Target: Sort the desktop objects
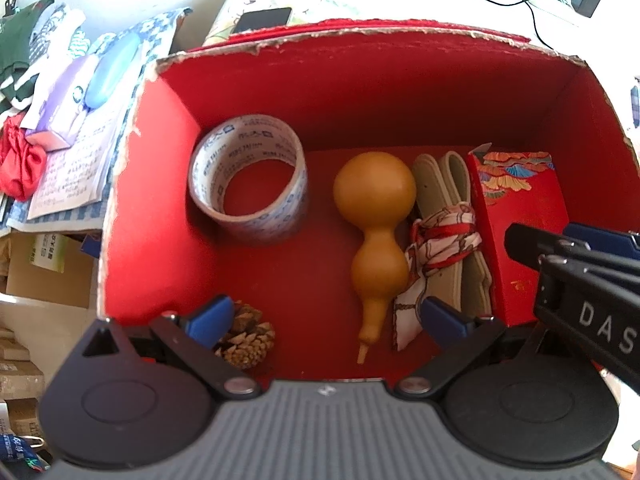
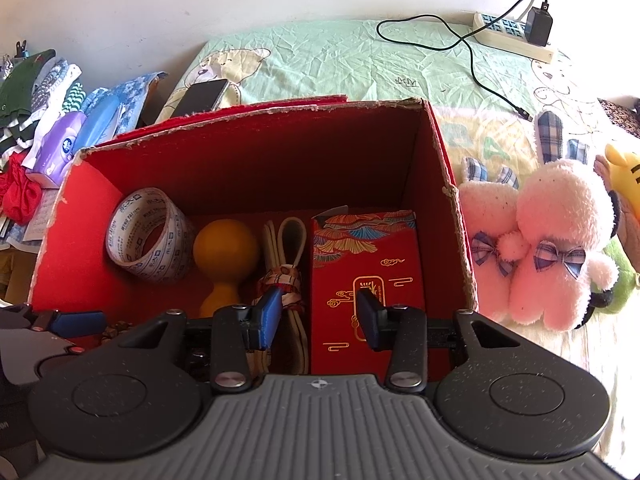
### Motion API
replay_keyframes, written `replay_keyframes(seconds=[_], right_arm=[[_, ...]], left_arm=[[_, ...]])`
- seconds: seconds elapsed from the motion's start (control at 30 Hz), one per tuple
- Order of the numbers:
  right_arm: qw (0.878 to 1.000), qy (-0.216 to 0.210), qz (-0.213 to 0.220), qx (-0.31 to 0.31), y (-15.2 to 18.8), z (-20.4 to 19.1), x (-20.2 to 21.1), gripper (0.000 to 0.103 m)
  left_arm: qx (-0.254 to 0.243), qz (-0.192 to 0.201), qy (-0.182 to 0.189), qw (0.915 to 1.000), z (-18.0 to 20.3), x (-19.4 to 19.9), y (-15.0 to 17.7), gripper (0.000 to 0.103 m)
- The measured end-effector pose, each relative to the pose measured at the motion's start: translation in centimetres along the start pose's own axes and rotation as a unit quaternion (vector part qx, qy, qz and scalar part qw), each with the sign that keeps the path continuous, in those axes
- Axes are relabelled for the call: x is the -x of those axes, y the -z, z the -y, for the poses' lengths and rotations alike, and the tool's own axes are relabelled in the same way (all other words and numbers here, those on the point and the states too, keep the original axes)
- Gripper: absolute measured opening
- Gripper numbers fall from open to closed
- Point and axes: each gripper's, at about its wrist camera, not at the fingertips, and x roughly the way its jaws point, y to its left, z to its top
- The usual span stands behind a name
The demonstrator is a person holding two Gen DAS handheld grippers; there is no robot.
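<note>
Box (image 1: 360,92), red cardboard, open top with torn rim, sits on a green bear-print sheet (image 2: 360,56). Contents, left to right along the floor: tape roll (image 1: 248,192) printed in blue, leaning against the left wall; gourd (image 1: 376,224), tan, lying with stem toward the camera; folded pale belt (image 1: 452,184) tied with a red-and-white scarf (image 1: 440,248); small red gift box (image 1: 520,232) with fan pattern and gold print, against the right wall. Pinecone (image 1: 246,340) lies in the near-left corner.

Left gripper (image 1: 324,320): jaws wide apart, nothing between them, held over the near edge of the box. Its left blue pad is just beside the pinecone; contact cannot be judged. Its right pad is near the scarf end.

Right gripper (image 2: 320,316): jaws apart, empty, hovering above the gift box and belt bundle.

Outside the box: phone (image 2: 204,96) on the sheet behind it, power strip (image 2: 512,36) with black cable at far right, pink plush toys (image 2: 552,240) to the right, folded clothes and tissue packs (image 2: 60,144) to the left
</note>
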Motion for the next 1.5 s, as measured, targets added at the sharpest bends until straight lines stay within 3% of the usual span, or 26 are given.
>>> replay_keyframes(seconds=[0.33, 1.0, 1.5], right_arm=[[1.000, 0.000, -0.002, 0.000, 0.5, 0.1, 0.6, 0.044], [1.000, -0.001, 0.014, -0.011, -0.4, 0.5, 0.4, 0.044], [1.000, 0.001, 0.016, -0.021, -1.0, 0.8, -0.3, 0.044]], left_arm=[[0.010, -0.009, 0.012, 0.9998, -0.4, 0.6, 0.7, 0.101], [-0.001, 0.034, 0.004, 0.9994, -0.1, 0.7, -0.9, 0.101], [-0.007, 0.023, 0.009, 0.9997, -0.1, -0.5, -1.6, 0.101]])
